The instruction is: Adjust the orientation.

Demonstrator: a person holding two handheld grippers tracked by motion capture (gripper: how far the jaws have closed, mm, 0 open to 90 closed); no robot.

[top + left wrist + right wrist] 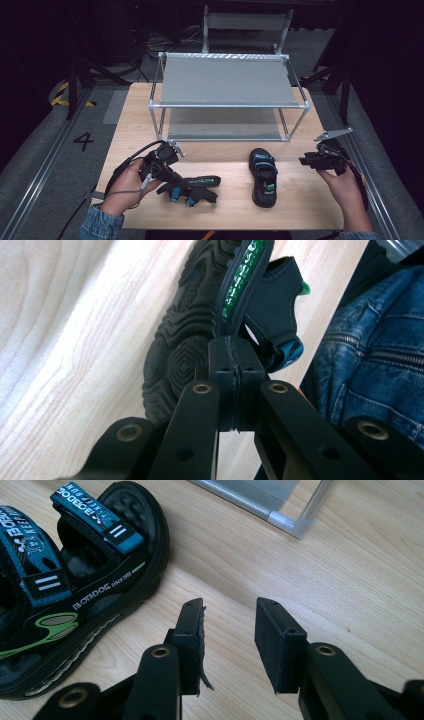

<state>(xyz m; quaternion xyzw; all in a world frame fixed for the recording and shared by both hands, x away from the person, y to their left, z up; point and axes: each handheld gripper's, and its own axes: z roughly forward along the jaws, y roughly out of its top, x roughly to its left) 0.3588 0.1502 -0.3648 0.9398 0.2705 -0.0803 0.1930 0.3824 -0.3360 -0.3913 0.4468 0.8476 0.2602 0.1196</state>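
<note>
In my left hand, the left gripper has its fingers pressed together on the sole edge of the sandal lying on its side, at the near left of the worktop. In the left gripper view the tread faces me on the left and the straps hang off to the right. That sandal's long axis runs across the worktop, left to right, away from my left fingers.

My right gripper hovers at the right edge with its fingers apart and nothing between them. The upright sandal sits just to its left, sole down, its long axis running near to far. It lies left of my right fingers and well apart from my left ones, so I judge the right hand is the one to take it, moving left across bare wood.

Its side reads "BOBDOG since 1988"; the blue straps carry "BOBDOG" and "KEEP RUN…", partly hidden.

Beyond both sandals stands the two-tier shoe rack, both shelves bare.
</note>
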